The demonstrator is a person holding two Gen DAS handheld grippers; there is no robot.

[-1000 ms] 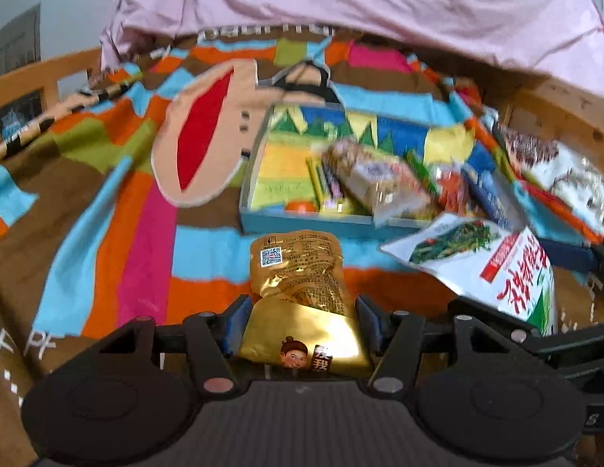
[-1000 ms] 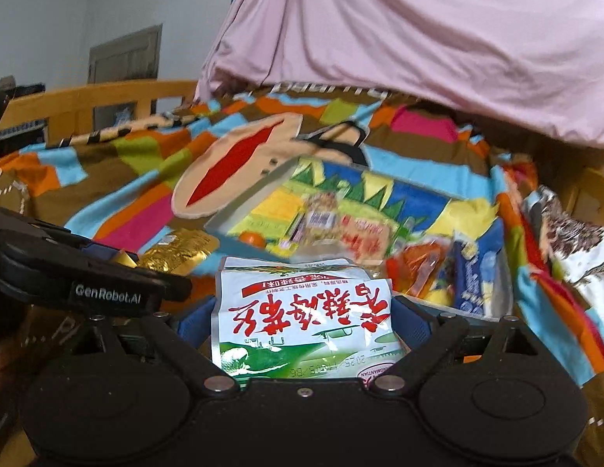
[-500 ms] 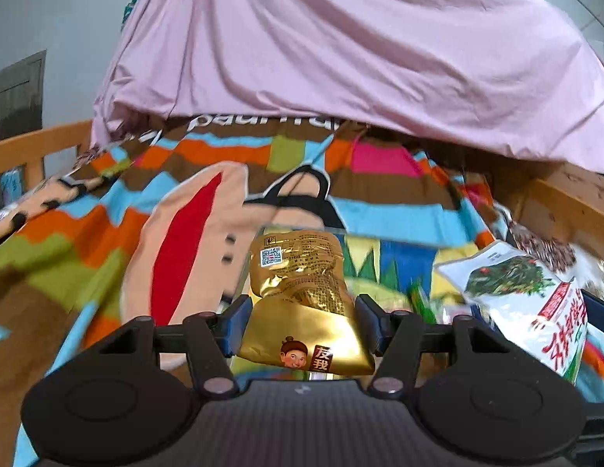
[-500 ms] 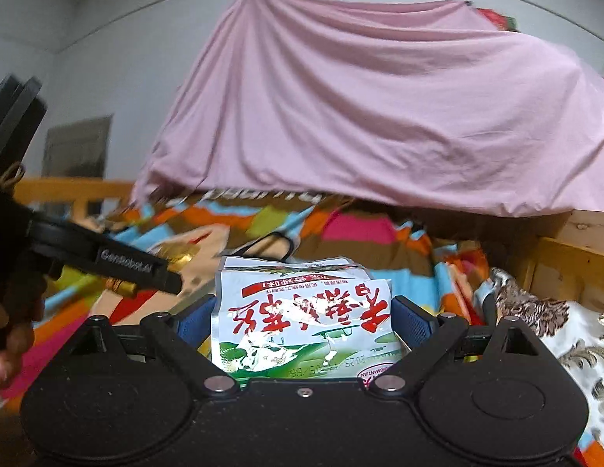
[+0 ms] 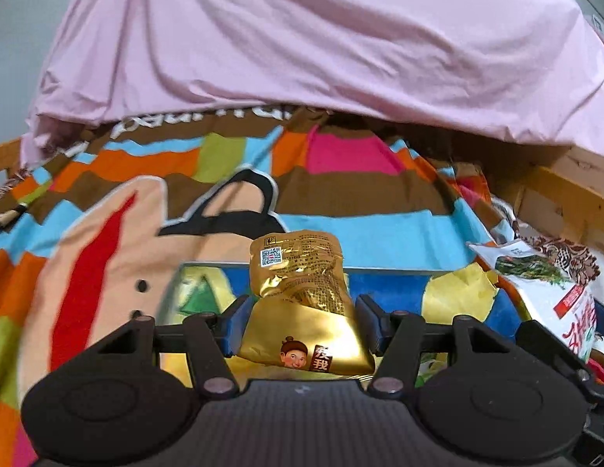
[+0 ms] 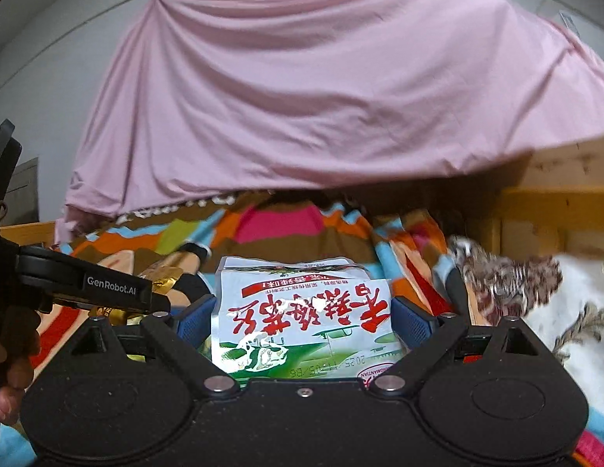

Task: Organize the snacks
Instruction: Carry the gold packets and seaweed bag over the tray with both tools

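My left gripper (image 5: 301,321) is shut on a gold foil snack packet (image 5: 300,272), held above the far end of a shallow box (image 5: 395,272) with a bright picture lining. My right gripper (image 6: 303,321) is shut on a white snack bag (image 6: 302,311) with red lettering and green print, carried in the air. That white bag (image 5: 551,292) also shows at the right edge of the left wrist view. The left gripper with its gold packet (image 6: 161,276) shows at the left of the right wrist view, held by a hand (image 6: 9,369).
A many-coloured striped blanket (image 5: 360,155) covers the bed under everything. A pink sheet (image 5: 321,39) hangs behind it. A wooden bed rail (image 5: 566,194) runs along the right, with a white and brown patterned cloth (image 6: 535,292) beside it.
Both grippers have moved forward over the box with their packets held. The snacks lying in the box have dropped out of sight below, and the pink sheet fills more of both views.
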